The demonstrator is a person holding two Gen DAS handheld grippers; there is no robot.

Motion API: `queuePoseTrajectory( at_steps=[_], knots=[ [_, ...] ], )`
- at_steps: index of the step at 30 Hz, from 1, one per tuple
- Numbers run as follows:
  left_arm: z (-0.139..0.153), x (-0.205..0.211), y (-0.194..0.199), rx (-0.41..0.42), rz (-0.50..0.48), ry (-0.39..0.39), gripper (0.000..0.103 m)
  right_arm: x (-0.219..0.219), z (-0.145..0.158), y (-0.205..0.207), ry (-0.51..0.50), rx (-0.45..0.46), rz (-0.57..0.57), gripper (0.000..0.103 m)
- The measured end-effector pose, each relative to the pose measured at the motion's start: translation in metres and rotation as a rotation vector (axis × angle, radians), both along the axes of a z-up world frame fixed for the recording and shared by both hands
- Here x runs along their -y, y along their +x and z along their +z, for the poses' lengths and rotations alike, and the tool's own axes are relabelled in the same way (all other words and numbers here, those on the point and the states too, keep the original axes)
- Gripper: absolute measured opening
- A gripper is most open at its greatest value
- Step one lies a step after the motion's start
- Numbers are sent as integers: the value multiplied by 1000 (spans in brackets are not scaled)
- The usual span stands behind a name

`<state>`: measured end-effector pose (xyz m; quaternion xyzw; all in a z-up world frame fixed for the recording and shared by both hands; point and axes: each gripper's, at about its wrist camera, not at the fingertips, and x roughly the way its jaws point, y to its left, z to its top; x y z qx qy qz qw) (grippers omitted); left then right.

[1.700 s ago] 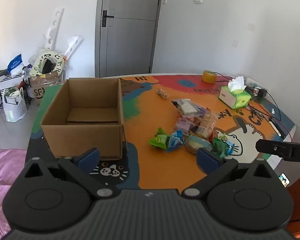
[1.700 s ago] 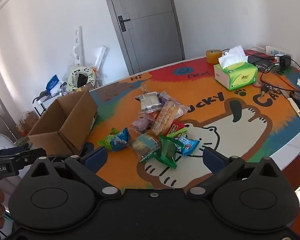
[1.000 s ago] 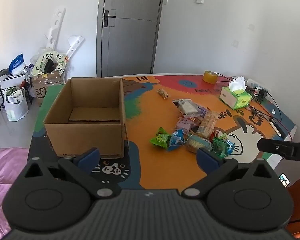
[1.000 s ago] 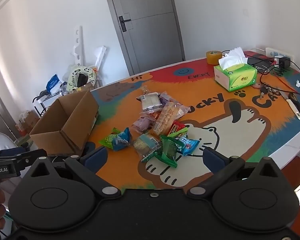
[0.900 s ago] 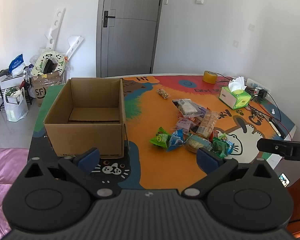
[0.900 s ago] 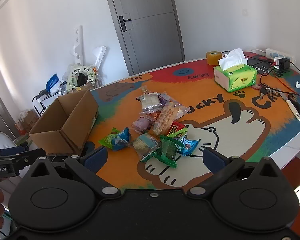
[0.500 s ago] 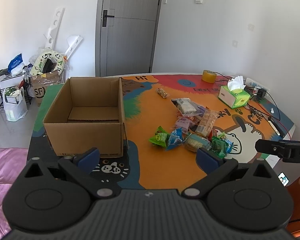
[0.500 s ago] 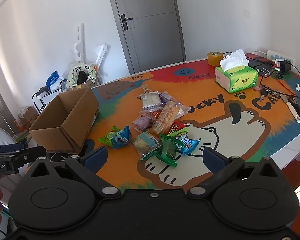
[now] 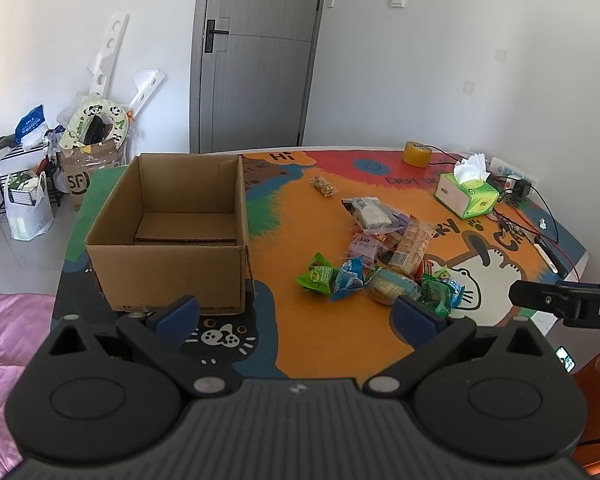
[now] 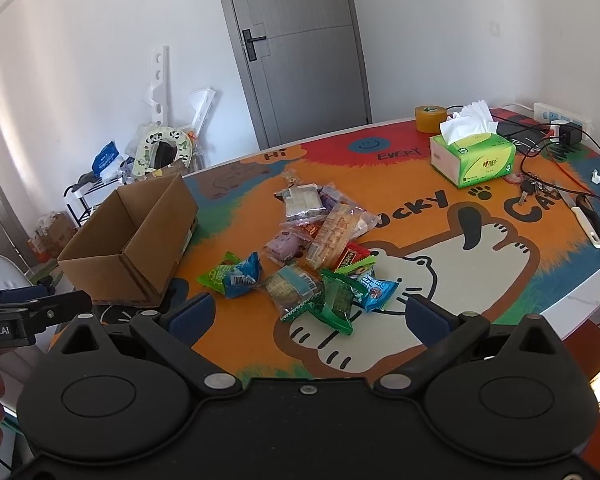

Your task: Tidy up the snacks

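One cardboard box (image 9: 168, 236) is the biggest thing on the surface (image 9: 284, 320), its top open and only its own bottom flaps showing inside. Right of the box lies the snack pile (image 9: 380, 256), loose packets heaped and overlapping on the orange print, none in the box; one small packet (image 9: 323, 186) lies apart, behind the pile. Farther right of the box stands a green tissue box (image 10: 473, 158), tissue sticking up, with a tape roll (image 10: 431, 119) behind it. Printed words near the box read "Hi" and "EVERY". Left tongs (image 9: 296, 316) and right tongs (image 10: 307, 315) are both spread wide, gripping nothing, held off the near edge.
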<state>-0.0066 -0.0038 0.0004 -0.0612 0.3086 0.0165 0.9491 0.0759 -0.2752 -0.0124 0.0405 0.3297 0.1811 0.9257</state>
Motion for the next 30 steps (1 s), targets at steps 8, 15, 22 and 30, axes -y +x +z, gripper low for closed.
queuePoseTrajectory(
  at_steps=[8, 15, 22, 30],
  knots=[
    [0, -1, -1, 0, 0, -5, 102, 1, 1, 0, 2, 7, 3, 103],
    [0, -2, -1, 0, -2, -8, 103, 1, 2, -1, -1, 16, 9, 103],
    [-1, -4, -1, -4, 1, -9, 102, 1, 1, -1, 0, 15, 13, 103],
    [-2, -5, -1, -5, 3, -10, 103, 2, 1, -1, -2, 17, 8, 103]
  ],
)
